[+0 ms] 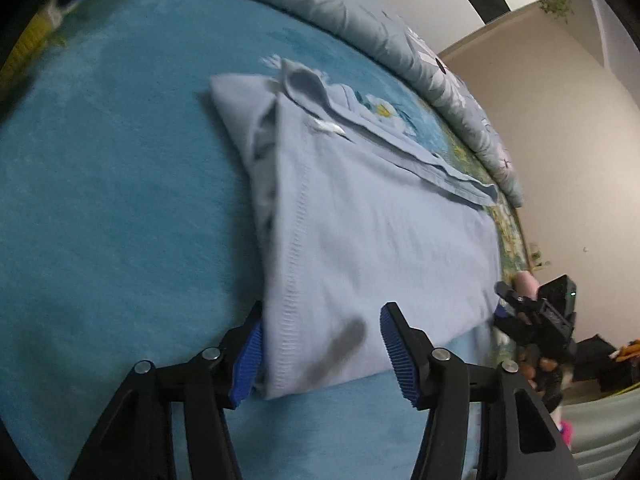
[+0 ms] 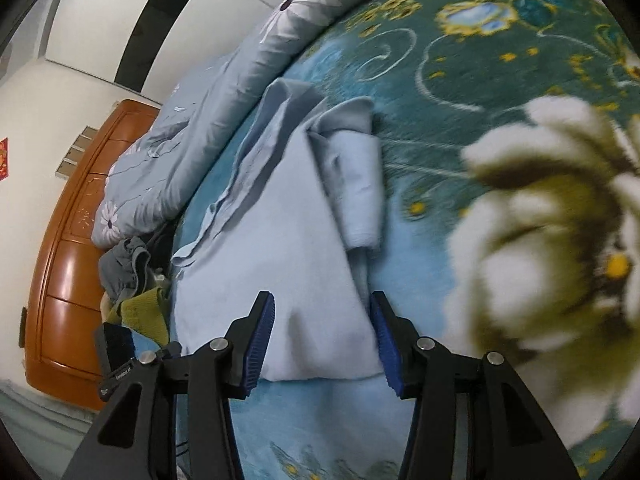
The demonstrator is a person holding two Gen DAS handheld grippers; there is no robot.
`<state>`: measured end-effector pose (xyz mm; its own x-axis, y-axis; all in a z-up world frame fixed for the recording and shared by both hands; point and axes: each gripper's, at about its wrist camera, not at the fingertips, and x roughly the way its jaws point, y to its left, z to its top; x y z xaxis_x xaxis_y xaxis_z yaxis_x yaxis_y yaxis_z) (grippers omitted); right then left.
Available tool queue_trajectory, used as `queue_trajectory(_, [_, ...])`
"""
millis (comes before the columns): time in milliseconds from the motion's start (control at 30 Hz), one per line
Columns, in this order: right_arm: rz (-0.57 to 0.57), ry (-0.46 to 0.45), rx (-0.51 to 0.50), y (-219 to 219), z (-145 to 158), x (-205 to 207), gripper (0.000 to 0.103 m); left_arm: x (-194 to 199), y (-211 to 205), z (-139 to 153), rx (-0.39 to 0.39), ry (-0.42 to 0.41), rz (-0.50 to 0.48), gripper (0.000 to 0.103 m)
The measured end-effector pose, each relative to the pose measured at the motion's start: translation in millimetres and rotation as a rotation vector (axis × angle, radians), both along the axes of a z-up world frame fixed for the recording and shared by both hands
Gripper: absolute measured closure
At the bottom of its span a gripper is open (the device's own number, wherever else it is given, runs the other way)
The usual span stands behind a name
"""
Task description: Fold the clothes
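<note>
A light blue shirt (image 1: pixel 368 216) lies partly folded on the blue floral blanket (image 1: pixel 120 200), its sleeves turned in and its collar at the far end. My left gripper (image 1: pixel 322 350) is open, its blue pads either side of the shirt's near left corner. In the right wrist view the same shirt (image 2: pixel 280 248) lies ahead, and my right gripper (image 2: pixel 322 340) is open with its pads straddling the near right corner. The right gripper also shows in the left wrist view (image 1: pixel 536 316) at the shirt's right edge.
A grey flowered duvet (image 1: pixel 400 28) is bunched along the far side of the bed. A pile of grey and olive clothes (image 2: pixel 132 284) lies at the left edge beside a wooden headboard (image 2: pixel 72 248). The blanket's green patterned border (image 2: pixel 500 80) lies to the right.
</note>
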<state>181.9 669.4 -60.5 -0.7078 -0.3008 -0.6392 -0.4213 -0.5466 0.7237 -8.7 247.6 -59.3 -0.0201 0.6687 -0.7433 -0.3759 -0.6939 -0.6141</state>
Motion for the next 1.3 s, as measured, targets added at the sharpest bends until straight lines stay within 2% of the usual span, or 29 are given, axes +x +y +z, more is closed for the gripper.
queue_trajectory(33, [-0.009, 0.009, -0.015, -1.3, -1.4, -1.0, 0.060, -0.6, 0.6, -0.8, 0.000, -0.002, 0.014, 0.057])
queue_trajectory(67, [-0.018, 0.017, -0.030, -2.7, -2.8, -2.1, 0.068, -1.2, 1.2, -1.6, -0.001, -0.005, 0.028, 0.079])
queue_trajectory(100, [-0.029, 0.024, -0.046, -3.7, -4.3, -2.8, 0.085, -1.9, 1.9, -2.4, -0.001, -0.007, 0.042, 0.089])
queue_trajectory(133, [-0.049, 0.023, -0.064, -2.6, -6.2, -1.4, 0.092, -2.5, 2.5, -3.2, -0.002, -0.010, 0.056, 0.096])
queue_trajectory(300, [-0.064, 0.048, -0.037, -10.1, 8.7, 5.1, 0.096, 1.8, -5.0, 2.4, 0.033, -0.020, 0.087, 0.098])
queue_trajectory(400, [-0.028, 0.075, 0.006, -23.0, 29.7, 16.9, 0.096, 22.3, -19.7, 9.5, 0.043, -0.010, 0.064, 0.098])
queue_trajectory(533, [0.014, 0.090, 0.042, -48.7, 42.2, 42.8, 0.096, 49.7, -39.3, 18.9, 0.057, 0.003, 0.033, 0.098])
queue_trajectory(700, [0.029, 0.087, 0.016, -72.9, 34.5, 95.7, 0.096, 83.5, -63.9, 28.8, 0.073, 0.017, -0.002, 0.098])
queue_trajectory(867, [0.002, 0.095, -0.036, -84.5, 12.8, 141.3, 0.096, 102.8, -77.0, 15.1, 0.060, -0.011, 0.004, 0.097])
queue_trajectory(1000, [-0.032, 0.080, -0.074, -88.1, -4.8, 146.5, 0.096, 103.5, -75.2, 9.5, 0.033, -0.010, 0.010, 0.097])
queue_trajectory(1167, [-0.061, 0.080, -0.089, -88.7, -11.9, 150.4, 0.095, 105.4, -83.1, 20.1, 0.004, 0.043, -0.008, 0.094])
queue_trajectory(1300, [-0.087, 0.063, -0.021, -86.2, -3.7, 155.2, 0.087, 97.2, -101.3, 30.4, -0.007, 0.080, 0.018, 0.089])
